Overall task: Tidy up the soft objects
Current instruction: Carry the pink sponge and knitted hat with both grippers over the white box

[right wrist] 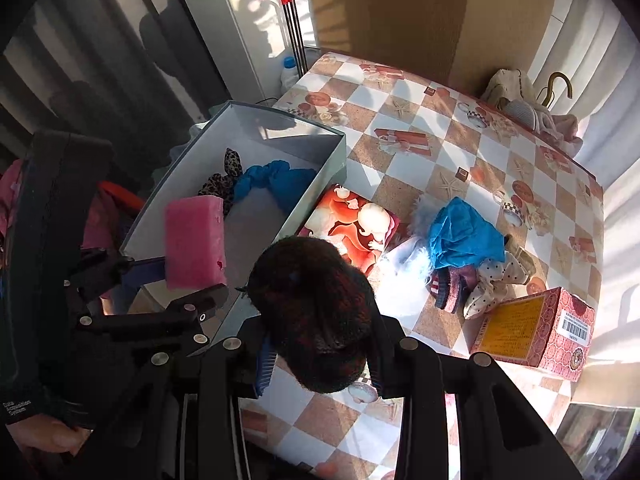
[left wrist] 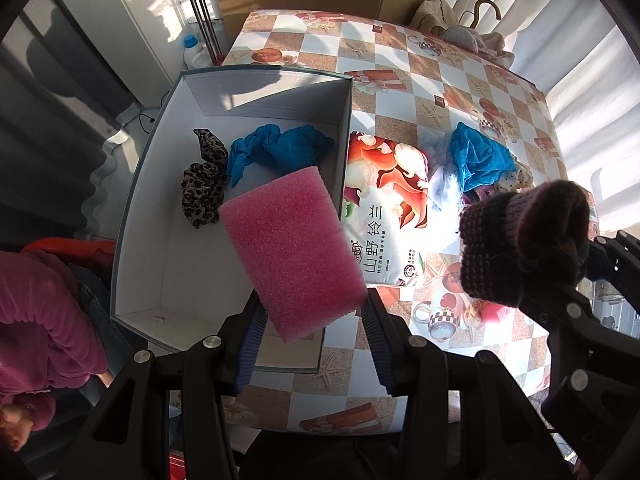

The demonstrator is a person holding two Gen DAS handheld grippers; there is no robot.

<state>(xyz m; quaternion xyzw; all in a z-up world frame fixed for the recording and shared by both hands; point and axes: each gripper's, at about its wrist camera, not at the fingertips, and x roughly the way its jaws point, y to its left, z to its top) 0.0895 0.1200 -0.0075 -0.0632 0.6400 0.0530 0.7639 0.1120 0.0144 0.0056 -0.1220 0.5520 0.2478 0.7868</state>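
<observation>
The left gripper [left wrist: 312,320] pinches a pink sponge [left wrist: 294,252] by its near end, a thick rectangular block with a coarse, porous face, held above the near right part of the open box [left wrist: 132,216]. Inside the box lie a leopard-print cloth [left wrist: 204,184] and a crumpled blue cloth [left wrist: 280,148], side by side near the far wall. The right gripper [right wrist: 320,364] is clamped on a dark knitted item [right wrist: 312,312], black with reddish flecks, possibly a hat or glove; its shape is hard to read. It hangs over the table [right wrist: 440,152], just right of the box.

The left view looks straight down into the box and shows its white floor. Only the right view shows the sponge's thin side, a red-and-yellow carton [right wrist: 536,328] at the table's right edge, and the loose pile of a blue cloth [right wrist: 460,236], white fluff and a dotted piece beside a printed bag [right wrist: 352,224].
</observation>
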